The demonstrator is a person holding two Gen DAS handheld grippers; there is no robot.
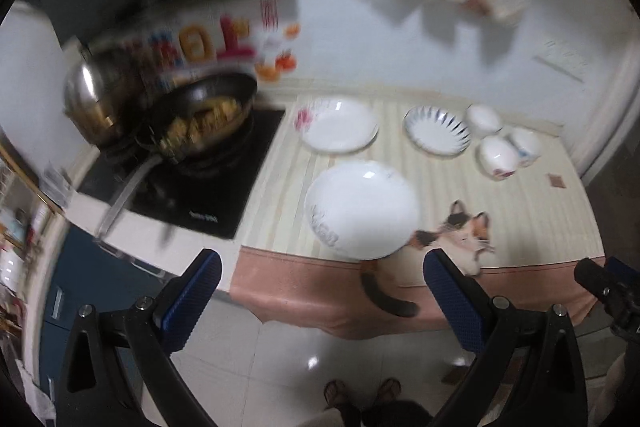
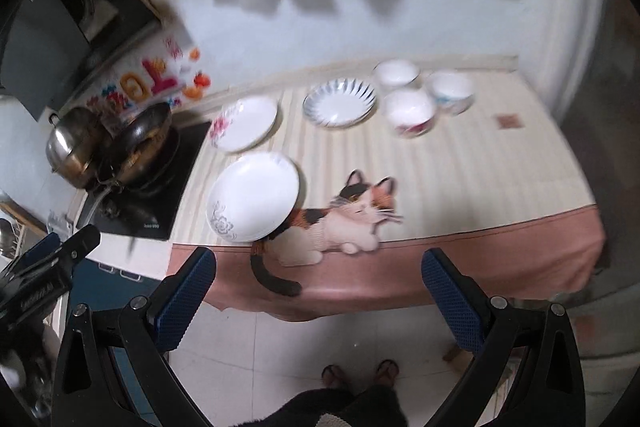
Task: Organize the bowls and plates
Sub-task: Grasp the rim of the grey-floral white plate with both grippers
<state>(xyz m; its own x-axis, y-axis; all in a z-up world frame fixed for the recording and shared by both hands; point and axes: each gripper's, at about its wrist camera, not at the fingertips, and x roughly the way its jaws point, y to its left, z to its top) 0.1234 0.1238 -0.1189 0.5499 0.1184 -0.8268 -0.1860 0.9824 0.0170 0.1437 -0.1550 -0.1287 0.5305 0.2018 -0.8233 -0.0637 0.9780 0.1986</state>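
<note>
Clearly nothing is gathered yet, so this looks like the approach before a first pick: the left gripper [image 1: 322, 281] and the right gripper [image 2: 318, 277] both hang out over the floor short of the table edge, jaws spread wide and empty. On the table sit three plates, all apart from one another: a plain white plate [image 2: 253, 197] nearest the front edge, a flowered plate [image 2: 245, 123] behind it beside the stove, and a blue-rayed plate [image 2: 339, 103] further right. Three bowls [image 2: 410, 113] cluster just beside that last plate, whether touching I cannot tell. The next move probably calls for closing in on the near plate's rim and sliding one finger under it, since it lies flat. A striped tablecloth [image 2: 480, 187] with a printed cat covers the table and droops over the edge; a black cooktop [image 2: 160, 203] with a pan [image 2: 140, 143] of food and a steel pot [image 2: 74, 147] stands at the left, against a pale wall.
</note>
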